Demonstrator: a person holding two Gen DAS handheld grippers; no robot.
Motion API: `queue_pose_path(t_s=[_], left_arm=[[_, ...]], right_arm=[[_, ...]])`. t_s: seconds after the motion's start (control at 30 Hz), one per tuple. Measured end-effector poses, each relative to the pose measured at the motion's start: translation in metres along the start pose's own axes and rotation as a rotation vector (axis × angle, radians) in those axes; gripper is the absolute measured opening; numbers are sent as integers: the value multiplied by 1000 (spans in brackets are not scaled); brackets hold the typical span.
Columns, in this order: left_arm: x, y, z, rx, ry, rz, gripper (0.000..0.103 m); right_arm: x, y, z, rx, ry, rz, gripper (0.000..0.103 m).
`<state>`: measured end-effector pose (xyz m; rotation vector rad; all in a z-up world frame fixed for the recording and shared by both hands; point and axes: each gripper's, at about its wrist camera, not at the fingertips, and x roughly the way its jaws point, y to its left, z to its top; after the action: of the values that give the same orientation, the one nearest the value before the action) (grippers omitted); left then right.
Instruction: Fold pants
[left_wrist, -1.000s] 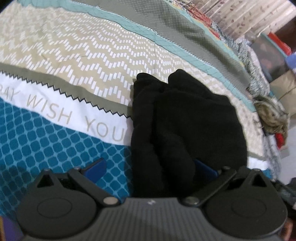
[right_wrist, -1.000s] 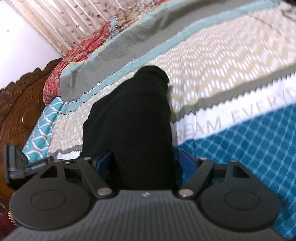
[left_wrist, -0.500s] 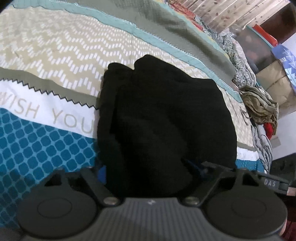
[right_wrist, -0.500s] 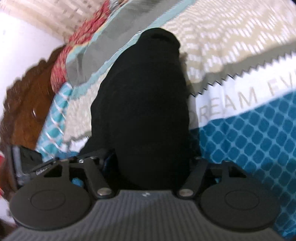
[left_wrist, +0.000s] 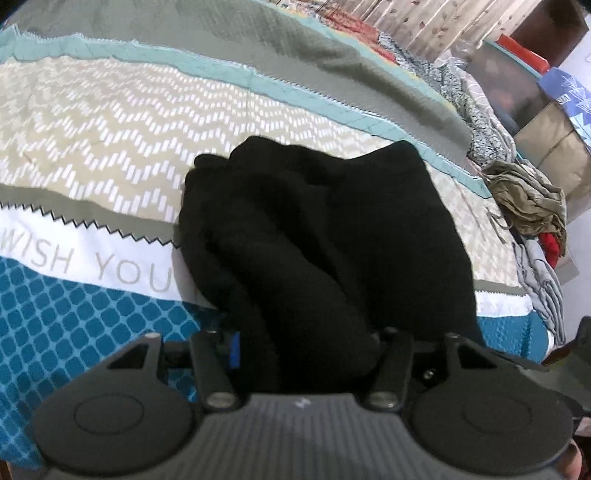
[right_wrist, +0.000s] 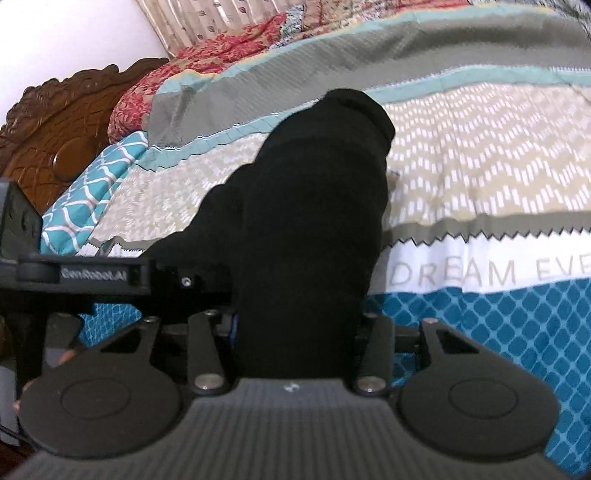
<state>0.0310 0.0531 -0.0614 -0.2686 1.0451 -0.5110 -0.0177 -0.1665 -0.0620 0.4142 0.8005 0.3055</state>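
Pants (left_wrist: 325, 236) bunched up, fold barely underway

Left gripper (left_wrist: 306, 343) and right gripper (right_wrist: 295, 325) have both just been closing, with black cloth filling each one's half-shut jaws. Beyond them it's a thick lump on the bedspread (left_wrist: 110, 122); flattening and neat folding look still to do.

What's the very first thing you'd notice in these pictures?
The big black pants bunched in the middle of the bed, dark against the bright bedspread with its zigzags, blue tiles and grey words. Both tools have fabric between their jaws, which have just been closing: the left gripper and the right gripper. A carved wooden headboard stands at the far left of the right view.
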Motion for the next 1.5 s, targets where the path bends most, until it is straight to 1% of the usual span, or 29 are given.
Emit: queue_pose_path(t_s=[0.1, 0.17, 0.2, 0.23, 0.3, 0.33, 0.37, 0.4, 0.43, 0.5, 0.57, 0.6, 0.63, 0.67, 0.7, 0.73, 0.77, 0.8, 0.87, 0.9, 0.97, 1.03, 1.1, 1.17, 1.23, 1.3, 1.37, 1.43, 1.5], left_arm=[[-1, 11, 1, -50, 29, 0, 73], [-3, 21, 7, -92, 45, -26, 77], [-7, 25, 9, -104, 35, -30, 80], [-12, 28, 12, -110, 17, -23, 88], [-20, 37, 20, -119, -17, -14, 98], [-22, 41, 24, -124, -25, -23, 100], [-24, 46, 28, -135, -22, -44, 101], [-23, 50, 31, -148, -11, -67, 103], [-20, 54, 34, -165, 6, -100, 103], [-9, 60, 37, -187, 45, -152, 103], [8, 64, 34, -207, 92, -167, 103], [13, 63, 32, -211, 103, -171, 103], [16, 61, 29, -201, 91, -177, 101], [16, 56, 26, -183, 77, -182, 98], [17, 53, 24, -171, 80, -210, 61], [18, 49, 23, -180, 97, -241, 48], [16, 42, 24, -182, 90, -206, 45], [14, 36, 27, -160, 84, -182, 42], [4, 21, 42, -115, 54, -185, 42], [-2, 13, 52, -88, 26, -187, 42], [-8, -1, 79, -25, -48, -188, 42], [-6, -18, 114, 50, -123, -189, 42], [4, -34, 146, 112, -181, -183, 42], [19, -51, 177, 180, -238, -165, 42], [41, -63, 207, 218, -274, -155, 42], [73, -69, 234, 225, -291, -145, 42], [112, -71, 256, 203, -274, -119, 43], [151, -64, 267, 191, -230, -71, 44], [189, -54, 269, 188, -164, 7, 44]], right_arm=[[-3, -4, 0, 28, 7, 20, 51], [-11, -9, 0, 64, 14, 52, 57], [-12, -14, 0, 92, 16, 69, 60], [-15, -19, 1, 117, 18, 88, 61], [-20, -29, 4, 167, 14, 130, 70], [-24, -34, 4, 189, 3, 141, 73], [-29, -39, 6, 206, -19, 139, 79], [-34, -44, 8, 220, -45, 126, 81], [-38, -50, 10, 235, -64, 116, 82], [-41, -58, 14, 278, -70, 124, 82], [-37, -63, 15, 314, -49, 151, 82], [-32, -64, 16, 320, -34, 157, 82], [-27, -63, 17, 322, -17, 161, 82], [-20, -61, 15, 333, 5, 173, 82], [-14, -58, 14, 346, 30, 192, 73], [-6, -51, 13, 349, 62, 210, 66], [-3, -42, 14, 322, 74, 190, 61], [-5, -26, 17, 243, 62, 164, 56], [-14, -3, 31, 130, 20, 170, 53], [-21, 7, 39, 79, -14, 180, 52], [-29, 18, 57, -3, -106, 157, 52], [-29, 16, 80, -32, -190, 144, 52], [-24, 7, 109, -36, -265, 126, 52], [-17, -3, 134, -63, -328, 104, 52], [-4, -17, 160, -83, -381, 72, 52], [12, -36, 183, -79, -416, 36, 52], [33, -58, 196, -57, -420, -6, 53], [58, -85, 205, -12, -385, -43, 53], [93, -112, 210, 65, -297, -74, 53]])
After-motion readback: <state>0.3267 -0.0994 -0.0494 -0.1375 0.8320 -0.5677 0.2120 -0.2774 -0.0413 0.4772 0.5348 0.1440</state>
